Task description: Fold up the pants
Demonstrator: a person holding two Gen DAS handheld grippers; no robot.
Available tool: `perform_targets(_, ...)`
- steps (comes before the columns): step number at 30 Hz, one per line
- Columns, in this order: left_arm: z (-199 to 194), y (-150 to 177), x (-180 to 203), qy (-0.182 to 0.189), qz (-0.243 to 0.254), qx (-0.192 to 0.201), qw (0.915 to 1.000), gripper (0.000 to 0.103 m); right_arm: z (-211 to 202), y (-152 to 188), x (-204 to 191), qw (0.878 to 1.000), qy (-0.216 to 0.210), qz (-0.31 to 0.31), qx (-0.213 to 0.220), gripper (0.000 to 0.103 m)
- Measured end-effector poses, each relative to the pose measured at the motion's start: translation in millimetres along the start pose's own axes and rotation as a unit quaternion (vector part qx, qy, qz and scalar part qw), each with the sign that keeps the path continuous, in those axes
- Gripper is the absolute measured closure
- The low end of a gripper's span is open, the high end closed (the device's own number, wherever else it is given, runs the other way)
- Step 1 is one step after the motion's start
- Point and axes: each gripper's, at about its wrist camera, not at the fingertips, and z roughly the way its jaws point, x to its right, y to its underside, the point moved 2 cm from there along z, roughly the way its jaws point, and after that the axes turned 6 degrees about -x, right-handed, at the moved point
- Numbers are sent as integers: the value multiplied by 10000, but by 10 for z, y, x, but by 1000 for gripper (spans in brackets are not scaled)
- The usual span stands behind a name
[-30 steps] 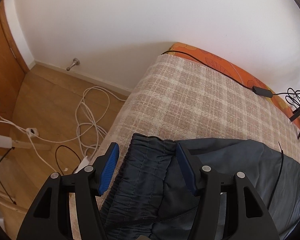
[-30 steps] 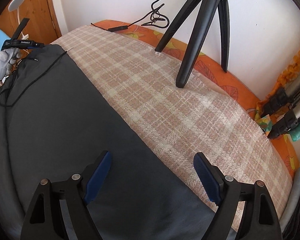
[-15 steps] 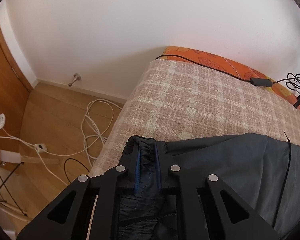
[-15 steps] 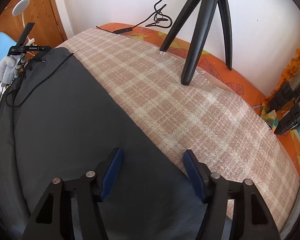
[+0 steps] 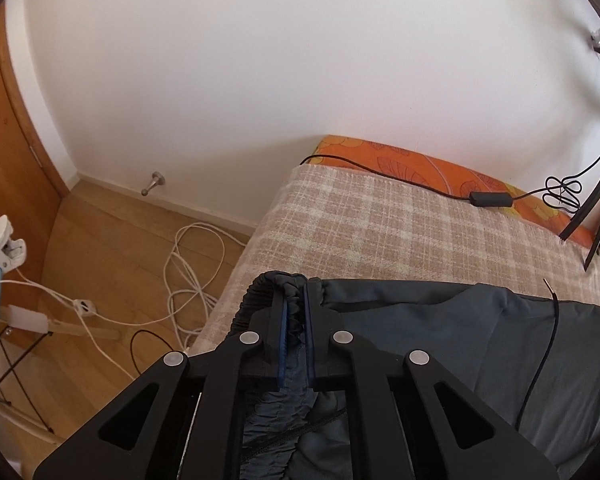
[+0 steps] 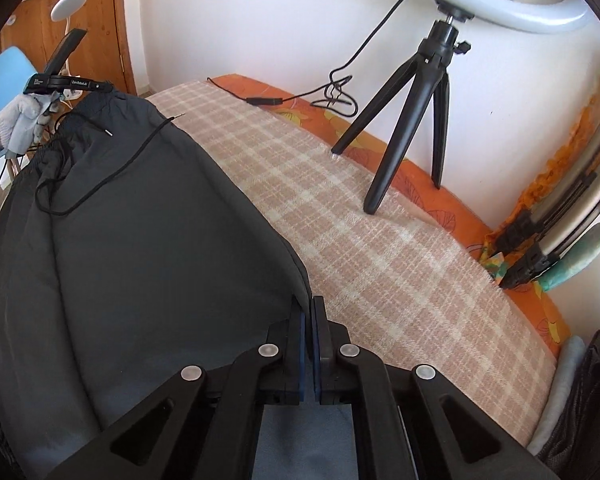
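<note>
The left gripper [image 5: 294, 308] is clenched on the gathered elastic waistband [image 5: 260, 292] of the dark, smooth pants [image 6: 140, 240] at the bed's [image 6: 380, 260] left edge. The right gripper [image 6: 310, 316] pinches their far edge; hems are cut off. A tripod [image 6: 404, 120] stands beyond on the woven plaid cover.

The left hand-held gripper [image 5: 294, 320] is matte black plastic with angular arms pierced by triangular cut-outs; four round silver screw heads mark its pivots; its fingers [image 5: 283, 336] carry ribbed blue pads; the right hand-held gripper [image 6: 310, 334] has the same black frame, silver screws and blue pads [image 6: 299, 356]; seen from the right wrist, the person's left hand [image 6: 18, 120] wears a light grey knitted glove, and the black body above it bears small white lettering.
</note>
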Motion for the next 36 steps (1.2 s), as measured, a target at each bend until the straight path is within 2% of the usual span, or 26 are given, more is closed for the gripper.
perform_targets(5, -270, -66, -42, 127, -115, 296, 9994, 98, -469, -105, -80, 9986, 307, -108, 411, 103)
perform_targets(9, -482, -20, -97, 224, -116, 436, 9987, 97, -878, -85, -179, 9968, 339, -50, 728, 103)
perform_targets(15, -807, 182, -208, 519, -287, 690, 9959, 98, -1448, 148, -500, 9942, 390, -196, 984, 103)
perform_targets(19, -1050, 403, -212, 603, -251, 890, 9939, 97, -1743, 376, -763, 9940, 239, -93, 1067, 103)
perform_targets(23, -1235, 737, -309, 753, -348, 942, 9921, 97, -1886, 643, -1037, 9951, 90, -62, 987, 103)
perform_targets(27, -1390, 1138, -431, 740, -386, 1002, 9915, 98, -1928, 930, -1259, 9967, -229, -21, 779, 103)
perform_targets(30, -1433, 1460, -517, 665, -361, 981, 9923, 97, -1908, 1098, -1488, 9977, -358, -271, 515, 103)
perform_targets(33, -1409, 1715, -658, 755, -523, 916, 9916, 97, -1843, 1177, -1665, 9974, -488, -448, 294, 103)
perform_targets(36, -1396, 1950, -786, 826, -757, 816, 9903, 95, -1734, 1268, -1837, 9964, -400, -733, 119, 103)
